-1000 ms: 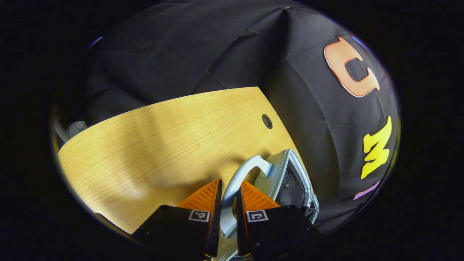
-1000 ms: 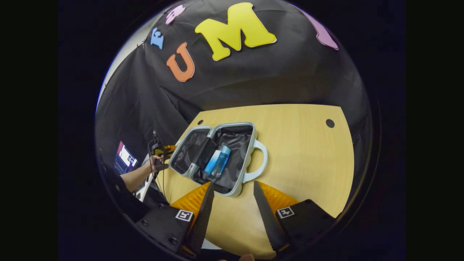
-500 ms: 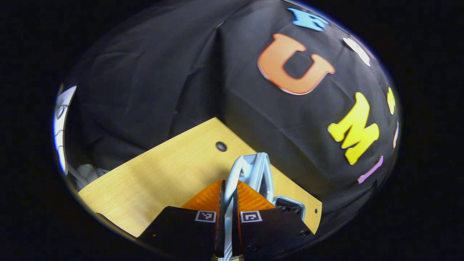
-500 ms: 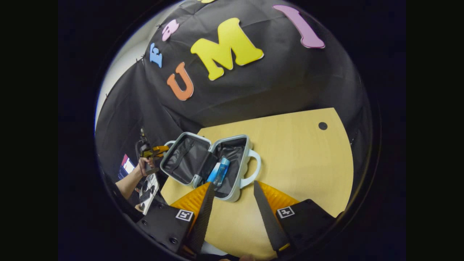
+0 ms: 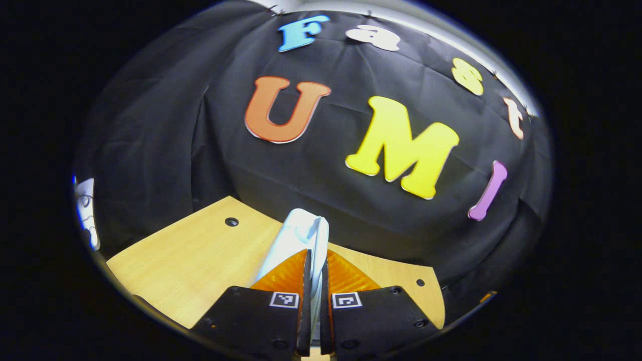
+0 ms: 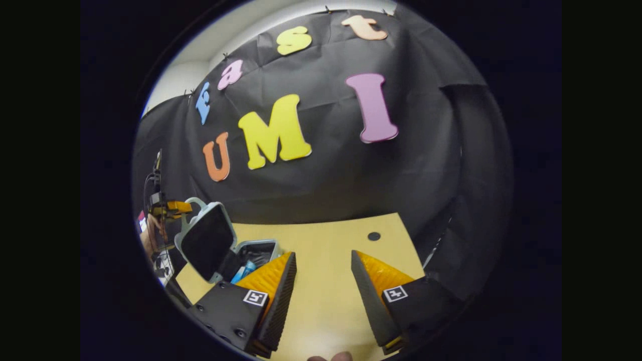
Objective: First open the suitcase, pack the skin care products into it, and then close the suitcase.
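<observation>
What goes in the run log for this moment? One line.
phase: closing | left gripper: shut on lid handle | suitcase: half-open | right gripper: open

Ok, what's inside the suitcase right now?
In the right gripper view, the suitcase stands half open with blue skin care products in its lower half. The raised lid and the right gripper's finger cover the rest, so a count isn't possible.
</observation>
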### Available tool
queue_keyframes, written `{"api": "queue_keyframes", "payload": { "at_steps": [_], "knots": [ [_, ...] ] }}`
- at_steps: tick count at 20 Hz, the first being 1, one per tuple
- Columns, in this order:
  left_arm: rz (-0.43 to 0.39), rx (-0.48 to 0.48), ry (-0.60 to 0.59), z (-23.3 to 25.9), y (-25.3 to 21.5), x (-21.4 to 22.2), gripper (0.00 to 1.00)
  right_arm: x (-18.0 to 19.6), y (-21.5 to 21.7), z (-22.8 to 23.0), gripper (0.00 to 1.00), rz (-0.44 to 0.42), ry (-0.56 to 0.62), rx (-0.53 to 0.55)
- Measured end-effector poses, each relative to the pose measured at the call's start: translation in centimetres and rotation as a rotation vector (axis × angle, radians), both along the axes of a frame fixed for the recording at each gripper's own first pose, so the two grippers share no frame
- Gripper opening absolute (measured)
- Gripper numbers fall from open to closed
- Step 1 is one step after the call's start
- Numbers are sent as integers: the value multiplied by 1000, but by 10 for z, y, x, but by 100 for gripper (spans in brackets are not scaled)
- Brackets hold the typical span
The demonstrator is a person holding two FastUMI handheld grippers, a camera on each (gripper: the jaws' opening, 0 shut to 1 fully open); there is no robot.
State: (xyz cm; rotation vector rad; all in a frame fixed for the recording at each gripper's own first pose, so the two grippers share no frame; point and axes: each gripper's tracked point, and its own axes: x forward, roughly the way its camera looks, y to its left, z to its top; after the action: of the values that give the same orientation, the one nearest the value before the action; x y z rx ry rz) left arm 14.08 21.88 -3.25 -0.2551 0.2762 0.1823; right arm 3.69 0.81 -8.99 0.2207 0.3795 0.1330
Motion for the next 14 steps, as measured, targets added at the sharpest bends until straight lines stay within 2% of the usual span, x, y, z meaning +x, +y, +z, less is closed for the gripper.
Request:
{"api": "queue_keyframes", "payload": {
  "at_steps": [6, 11, 14],
  "knots": [
    [-25, 142, 12, -38, -96, 16, 10, -28, -54, -5, 65, -79, 29, -44],
    [-125, 184, 80, -111, -167, 41, 10, -43, -98, -1, 65, -134, 52, -122],
    [-147, 192, 122, -147, -187, 49, 11, -48, -109, -4, 66, -151, 75, -144]
  ]
}}
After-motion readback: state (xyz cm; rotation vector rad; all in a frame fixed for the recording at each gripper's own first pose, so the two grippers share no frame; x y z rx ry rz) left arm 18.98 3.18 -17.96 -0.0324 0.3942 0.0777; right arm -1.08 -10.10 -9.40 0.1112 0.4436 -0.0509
